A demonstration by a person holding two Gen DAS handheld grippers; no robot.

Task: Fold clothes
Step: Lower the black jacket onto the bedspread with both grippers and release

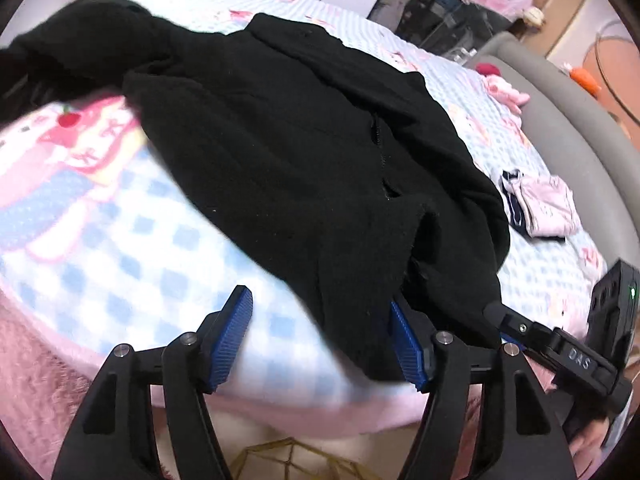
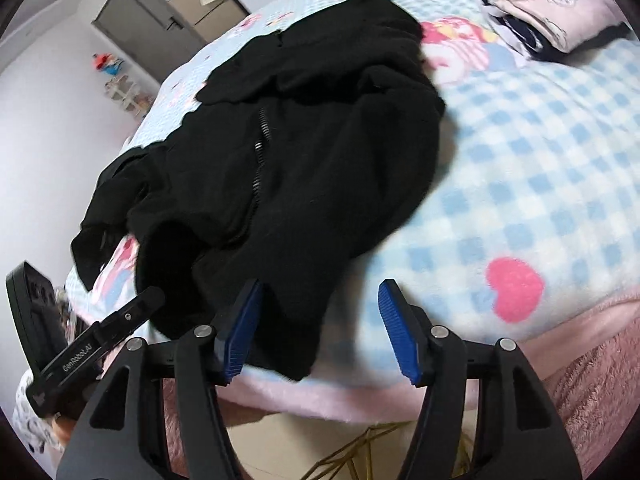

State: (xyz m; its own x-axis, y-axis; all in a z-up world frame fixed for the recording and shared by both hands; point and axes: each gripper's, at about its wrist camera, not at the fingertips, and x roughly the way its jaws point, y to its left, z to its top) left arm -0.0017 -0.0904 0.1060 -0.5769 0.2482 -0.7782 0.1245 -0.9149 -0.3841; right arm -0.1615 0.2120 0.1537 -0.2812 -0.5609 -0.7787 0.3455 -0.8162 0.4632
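Observation:
A black zip-up fleece jacket (image 1: 288,152) lies spread and rumpled on the bed, its hem toward me. My left gripper (image 1: 324,340) is open over the bed's near edge, its right pad against the jacket's hem, nothing held. The right gripper body shows at the lower right of the left wrist view (image 1: 576,360). In the right wrist view the same jacket (image 2: 288,160) lies ahead. My right gripper (image 2: 320,328) is open, with the hem's corner between its pads. The left gripper body shows at the lower left (image 2: 88,344).
The bed has a blue-checked cartoon blanket (image 1: 120,240) with a pink fluffy edge (image 2: 580,360). A folded pink and navy garment (image 1: 536,208) lies at the right, also seen in the right wrist view (image 2: 552,20). A grey padded bed frame (image 1: 580,136) curves behind. A gold wire object (image 2: 360,456) stands on the floor below.

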